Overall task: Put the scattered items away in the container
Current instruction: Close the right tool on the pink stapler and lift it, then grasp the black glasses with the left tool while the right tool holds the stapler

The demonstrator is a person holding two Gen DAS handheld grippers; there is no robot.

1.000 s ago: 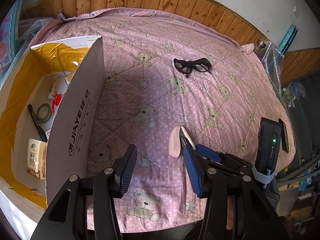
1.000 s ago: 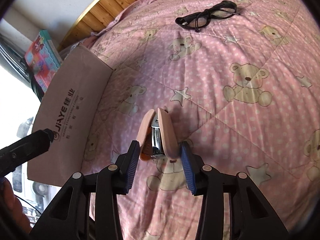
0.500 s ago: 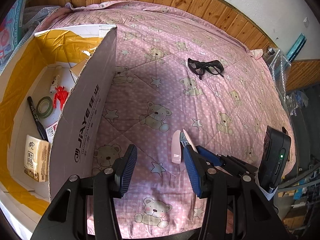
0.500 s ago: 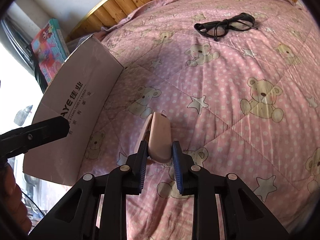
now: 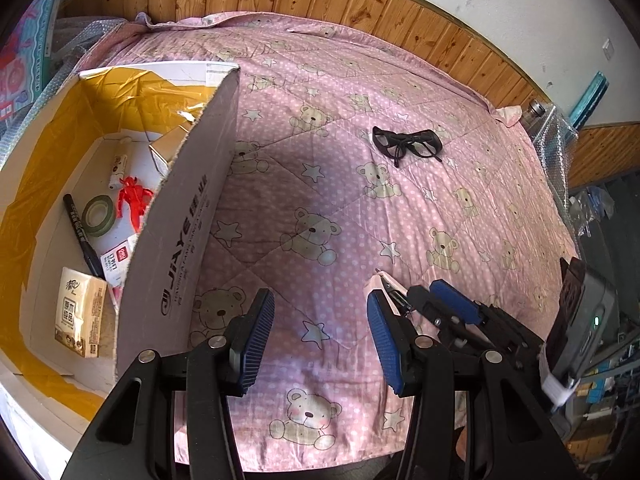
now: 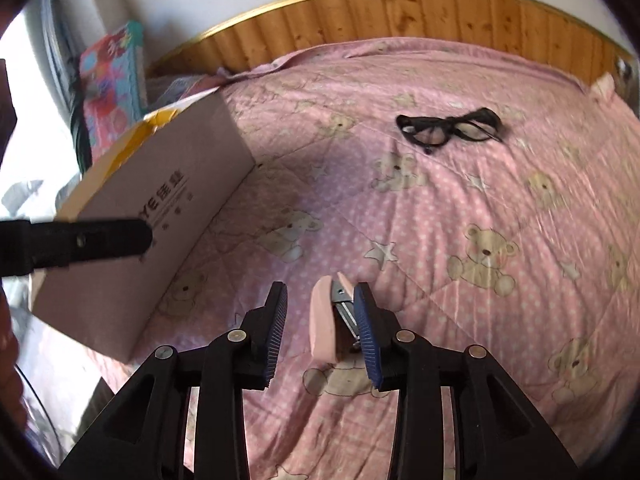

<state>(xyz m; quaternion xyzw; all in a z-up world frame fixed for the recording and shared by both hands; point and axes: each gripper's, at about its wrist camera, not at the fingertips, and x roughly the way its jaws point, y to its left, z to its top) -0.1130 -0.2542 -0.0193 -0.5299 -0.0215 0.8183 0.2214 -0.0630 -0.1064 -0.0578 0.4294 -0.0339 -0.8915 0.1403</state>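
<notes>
While the left claw (image 5: 320,332) gapes empty, the right claw (image 6: 322,330), half-open, cradles the stapler (image 6: 325,322).

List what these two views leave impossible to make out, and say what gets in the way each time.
- Stapler, right wrist view: rear end behind the jaws of the right gripper; contact with the quilt unclear.
- Cardboard box, left wrist view: its near wall hides some contents.
- Glasses, right wrist view: motion blur smears the frame.
- Tissue pack, left wrist view: print too small to read.
</notes>
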